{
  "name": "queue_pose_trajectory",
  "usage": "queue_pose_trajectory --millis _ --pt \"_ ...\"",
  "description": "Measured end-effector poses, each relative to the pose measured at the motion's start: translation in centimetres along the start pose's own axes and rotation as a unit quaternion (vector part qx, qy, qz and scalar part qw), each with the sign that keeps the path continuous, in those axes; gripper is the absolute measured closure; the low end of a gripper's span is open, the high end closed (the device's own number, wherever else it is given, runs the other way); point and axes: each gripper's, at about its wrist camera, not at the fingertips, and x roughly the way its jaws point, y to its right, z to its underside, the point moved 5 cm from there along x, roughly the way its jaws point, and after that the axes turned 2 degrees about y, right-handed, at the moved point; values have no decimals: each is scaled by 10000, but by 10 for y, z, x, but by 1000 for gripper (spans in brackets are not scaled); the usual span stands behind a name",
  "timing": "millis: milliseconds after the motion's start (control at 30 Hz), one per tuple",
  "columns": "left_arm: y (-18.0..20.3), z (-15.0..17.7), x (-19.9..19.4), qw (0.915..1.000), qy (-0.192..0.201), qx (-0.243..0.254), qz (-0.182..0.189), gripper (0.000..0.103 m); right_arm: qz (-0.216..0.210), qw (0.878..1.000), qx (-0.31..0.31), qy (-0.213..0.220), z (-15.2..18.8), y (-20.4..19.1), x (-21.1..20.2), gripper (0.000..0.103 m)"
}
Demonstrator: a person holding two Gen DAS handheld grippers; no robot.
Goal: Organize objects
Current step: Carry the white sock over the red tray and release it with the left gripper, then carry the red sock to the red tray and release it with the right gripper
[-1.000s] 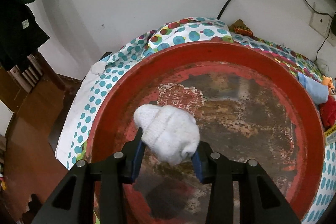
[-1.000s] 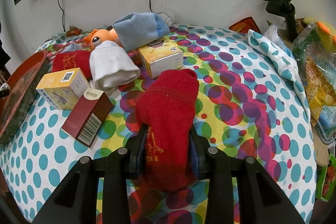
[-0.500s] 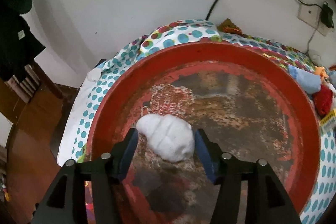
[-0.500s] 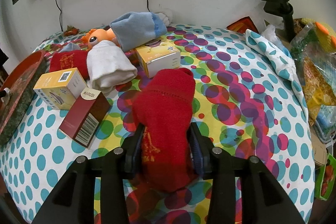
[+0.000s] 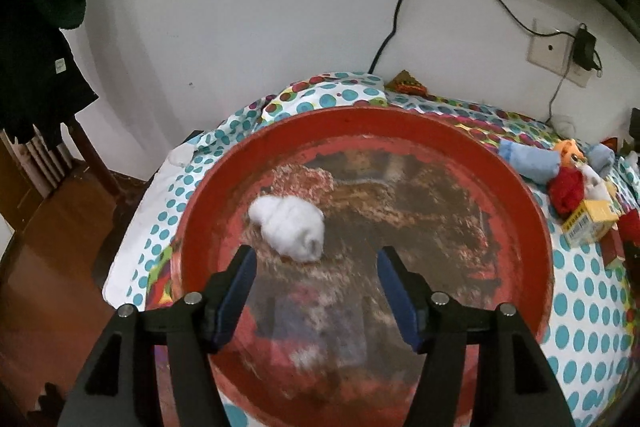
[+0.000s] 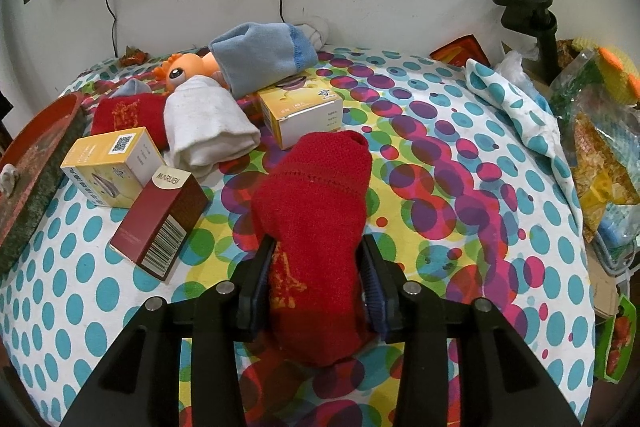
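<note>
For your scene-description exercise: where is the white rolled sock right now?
In the left wrist view, the white rolled sock lies inside the red tray, left of centre, just beyond the open left gripper.

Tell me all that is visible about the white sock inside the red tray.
The white sock is a small bundle of soft ribbed knit, rolled or bunched into an oblong lump with a rounded bulge at each end. It lies on the worn, mottled floor of the round red tray, left of the middle. The left gripper is in front of it with jaws opening wide; its blue pads do not touch the sock. Only the tray floor touches it.
</note>
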Motion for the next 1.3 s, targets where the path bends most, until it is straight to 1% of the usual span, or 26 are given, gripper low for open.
queue_pose_trajectory --millis 167,233,367,433,500,567,700,733,800,933,1033,1100,1200,1300 --pt "5 15 -6 9996 142 -29 233 38 125 9999 -38 52 0 -2 -3 68" --pt "5 17 -7 9992 174 -66 359 38 192 9997 -47 149 -1 -3 -7 70" --pt "-4 15 -10 9984 185 -207 491 38 157 9995 233 142 2 -3 -11 73" --pt "-9 14 -13 9983 246 -251 457 38 168 9992 311 175 2 -5 -16 74" --pt "-11 14 -12 9989 228 -182 372 38 163 9992 337 170 2 -8 -21 74" --pt "-10 15 -10 9991 187 -113 376 38 222 9991 295 215 1 -13 -27 74" --pt "-8 16 -9 9985 114 -51 524 38 338 9983 335 328 -2 -18 -39 78" --pt "-8 16 -10 9984 120 -49 548 38 306 9982 368 348 -3 -19 -41 79" --pt "-10 15 -13 9982 153 -45 571 38 399 9976 410 384 -5 -18 -44 79" --pt "-15 13 -16 9978 187 -88 625 38 374 9962 632 476 -12 -12 -53 80" --pt "-20 11 -17 9975 229 -138 652 38 336 9954 657 614 -20 -14 -64 80" --pt "-23 11 -16 9973 198 -220 676 38 231 9952 657 684 -26 -20 -70 80" --pt "-29 13 -13 9976 131 -301 605 38 35 9955 520 789 -35 -41 -78 80" --pt "-31 14 -12 9981 122 -276 528 38 -224 9957 318 845 -42 -72 -82 80"
